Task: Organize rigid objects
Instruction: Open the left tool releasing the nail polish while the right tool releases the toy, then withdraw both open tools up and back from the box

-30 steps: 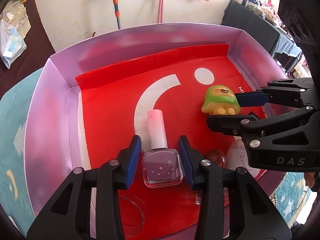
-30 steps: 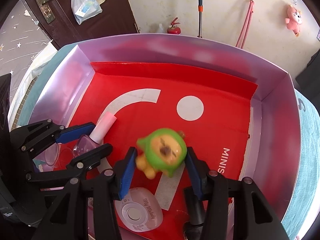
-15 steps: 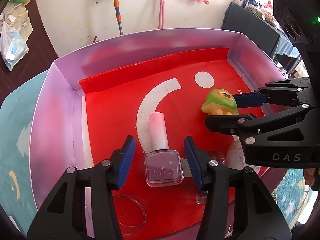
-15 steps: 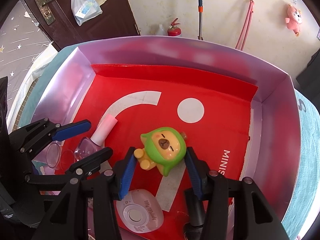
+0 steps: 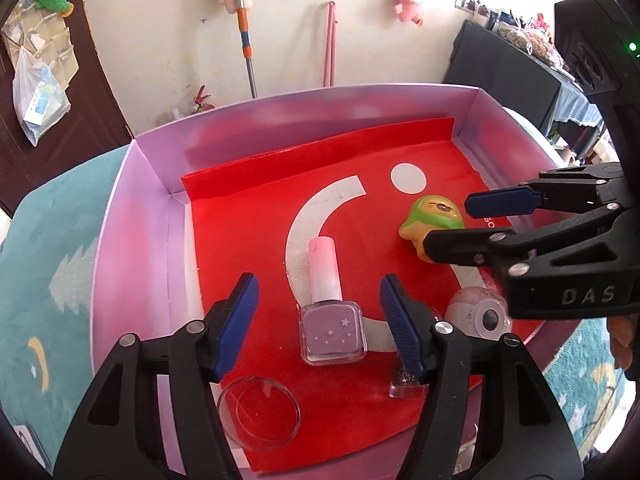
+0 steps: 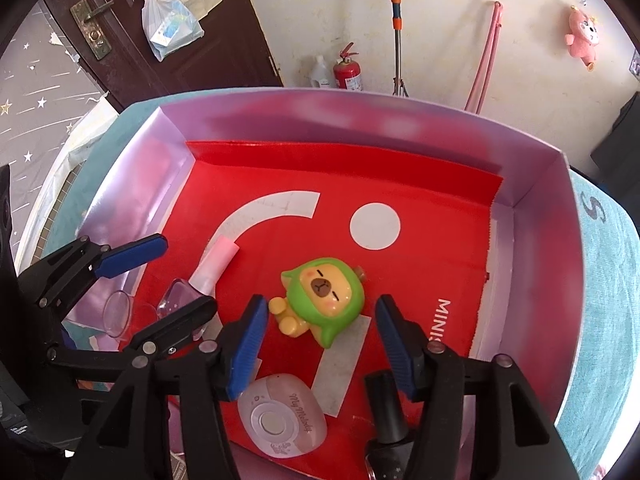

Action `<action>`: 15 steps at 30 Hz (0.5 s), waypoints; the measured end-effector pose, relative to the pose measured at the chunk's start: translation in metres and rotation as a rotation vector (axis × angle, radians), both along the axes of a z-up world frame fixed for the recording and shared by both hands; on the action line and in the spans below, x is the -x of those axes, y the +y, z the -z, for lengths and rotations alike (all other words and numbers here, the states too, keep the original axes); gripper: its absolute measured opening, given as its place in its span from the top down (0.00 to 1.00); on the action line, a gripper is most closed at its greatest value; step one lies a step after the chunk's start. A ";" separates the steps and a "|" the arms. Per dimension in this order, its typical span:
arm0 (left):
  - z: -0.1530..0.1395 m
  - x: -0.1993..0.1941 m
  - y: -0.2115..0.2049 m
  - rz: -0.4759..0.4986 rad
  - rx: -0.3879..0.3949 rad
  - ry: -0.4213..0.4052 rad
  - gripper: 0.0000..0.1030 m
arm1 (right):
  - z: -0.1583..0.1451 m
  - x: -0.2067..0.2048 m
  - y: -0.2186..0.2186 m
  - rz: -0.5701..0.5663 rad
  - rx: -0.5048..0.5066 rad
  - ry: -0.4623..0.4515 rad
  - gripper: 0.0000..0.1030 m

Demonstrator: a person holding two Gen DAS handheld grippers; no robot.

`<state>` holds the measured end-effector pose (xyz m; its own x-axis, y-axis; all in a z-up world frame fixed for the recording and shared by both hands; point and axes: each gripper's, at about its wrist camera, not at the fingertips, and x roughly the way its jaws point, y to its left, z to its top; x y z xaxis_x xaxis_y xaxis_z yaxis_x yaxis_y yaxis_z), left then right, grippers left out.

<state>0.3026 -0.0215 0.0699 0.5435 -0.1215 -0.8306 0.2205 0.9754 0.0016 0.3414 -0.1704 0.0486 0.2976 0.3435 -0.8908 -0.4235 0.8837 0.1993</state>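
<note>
Left wrist view is looking down into a purple box [image 5: 132, 216] lined with a red sheet [image 5: 248, 240] bearing a white arc and dot. The left gripper [image 5: 318, 320] is hovering over a nail polish bottle [image 5: 332, 328] that is lying flat on the sheet near the box's near edge, its pink cap pointing toward the far wall. The jaws have just been opening; the blue pads [image 5: 236, 320] are standing clear on either side of the bottle, touching nothing, so this tong is released. A clear round dish [image 5: 258, 414] is sitting at the near left corner of the sheet, and a small glittery clear piece [image 5: 404, 384] is lying just beside the right finger.

Right wrist view is showing the right gripper [image 6: 318, 336] spread around a green-hooded capybara figure [image 6: 320, 300], which is lying on its back on the sheet, toward the middle of the box and somewhat nearer its near edge. These jaws have also just been opening, and gaps are showing between each pad and the toy, so it is resting free on the sheet. A pale pink oval case [image 6: 280, 420] with script lettering is lying near the near edge, just beside the left finger of that gripper. The box is sitting on a teal rug [image 6: 608, 300].
</note>
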 end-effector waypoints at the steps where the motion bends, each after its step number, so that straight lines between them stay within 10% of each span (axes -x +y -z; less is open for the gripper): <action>1: -0.002 0.002 0.000 -0.002 0.000 -0.007 0.35 | -0.002 0.001 -0.002 0.002 -0.004 -0.002 0.43; 15: -0.057 0.074 0.009 -0.041 0.069 -0.203 0.22 | -0.077 0.068 -0.031 0.045 -0.089 -0.175 0.30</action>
